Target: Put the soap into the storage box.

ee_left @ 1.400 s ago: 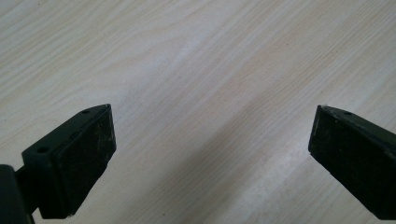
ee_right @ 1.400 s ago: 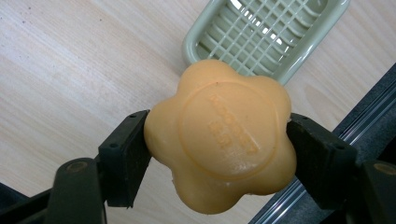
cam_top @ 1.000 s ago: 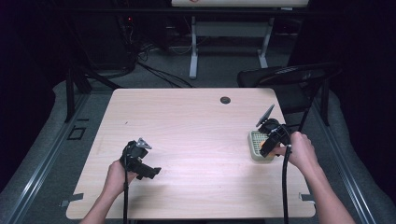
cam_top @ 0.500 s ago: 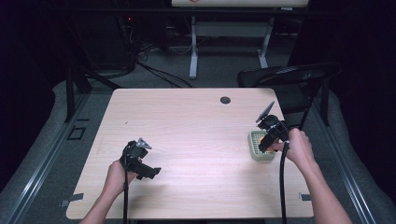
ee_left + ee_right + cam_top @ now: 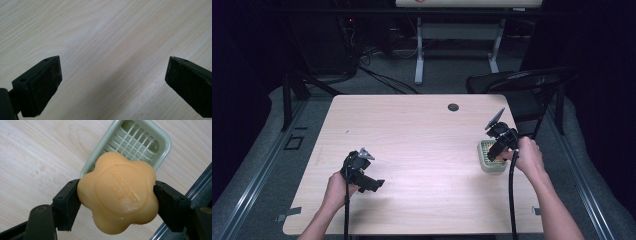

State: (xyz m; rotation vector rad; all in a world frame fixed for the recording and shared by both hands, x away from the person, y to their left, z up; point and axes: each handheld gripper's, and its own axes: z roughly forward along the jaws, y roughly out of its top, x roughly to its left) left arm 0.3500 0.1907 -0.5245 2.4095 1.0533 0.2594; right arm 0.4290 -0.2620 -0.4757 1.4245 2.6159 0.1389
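**Soap hangs over the dish, held from both sides**

The right gripper (image 5: 495, 153) has crept a little nearer the person over the last second, sliding from the far end of the pale green slatted plastic soap dish (image 5: 482, 156) toward its near end — a small shift, but it puts the load over the tray rather than beside it. In the right gripper view the orange flower-shaped bar of soap (image 5: 117, 192) sits squeezed between the two black jaws, one pad pressed into each flank, with the dish (image 5: 160, 138) showing beyond and beneath it. Whether the bar already touches the grid I cannot tell; from where that camera looks, it hides the near part of the tray.

The dish itself lies near the right edge of the light wooden table (image 5: 422, 130), and has not budged.

The left gripper (image 5: 373, 183) has kept its place near the front left of the table, jaws spread wide with nothing between them — only bare wood grain under it in the left gripper view.

To my eye the work is at the placing step: the soap seems lined up, and what remains is to settle it onto the slats and let go.
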